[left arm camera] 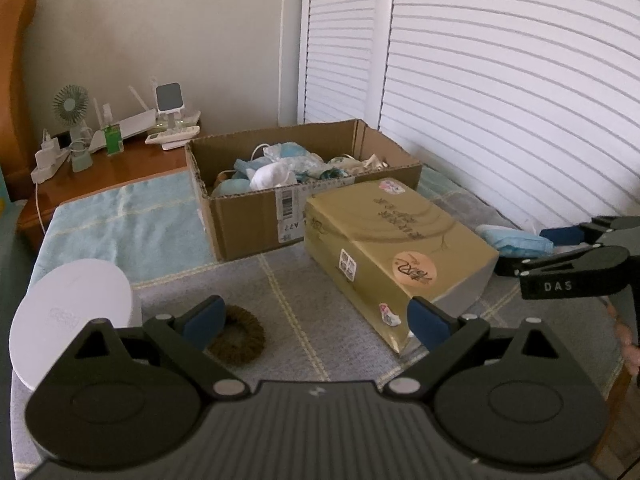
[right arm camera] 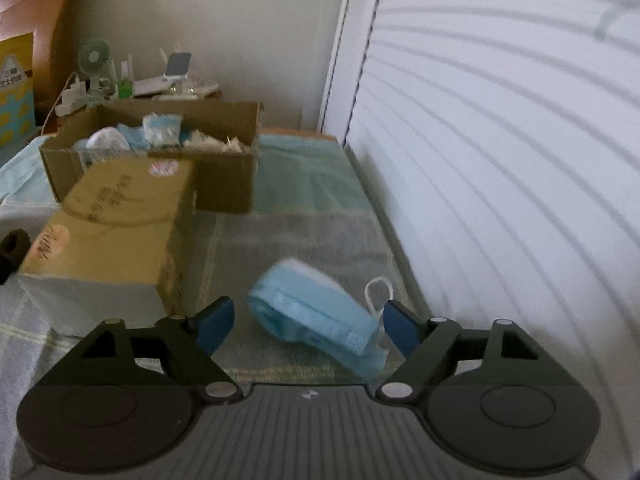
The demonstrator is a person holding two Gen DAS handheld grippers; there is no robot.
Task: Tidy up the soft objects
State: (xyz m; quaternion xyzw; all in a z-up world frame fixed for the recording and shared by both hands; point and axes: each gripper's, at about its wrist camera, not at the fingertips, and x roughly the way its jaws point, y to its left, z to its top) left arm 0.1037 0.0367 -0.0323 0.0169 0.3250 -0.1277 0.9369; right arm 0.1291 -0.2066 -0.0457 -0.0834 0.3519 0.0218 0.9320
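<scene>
**Right claw poised around a limp face mask**

The right claw [right arm camera: 308, 326] stood wide open and held nothing, its blue pads either side of a folded blue face mask [right arm camera: 316, 316] lying low in the centre of the right wrist frame, on the grey checked cover [right arm camera: 304, 240]. The mask looked light, soft and floppy, so a pinch across its folded body, not the thin ear loop [right arm camera: 378, 292], seemed safest. The left claw [left arm camera: 316, 320] was also open and empty, a brown hair scrunchie [left arm camera: 238, 338] just beyond its left pad. The cardboard box [left arm camera: 248, 224] of soft items sat mid-frame, behind a gold tissue pack [left arm camera: 396, 256].
</scene>
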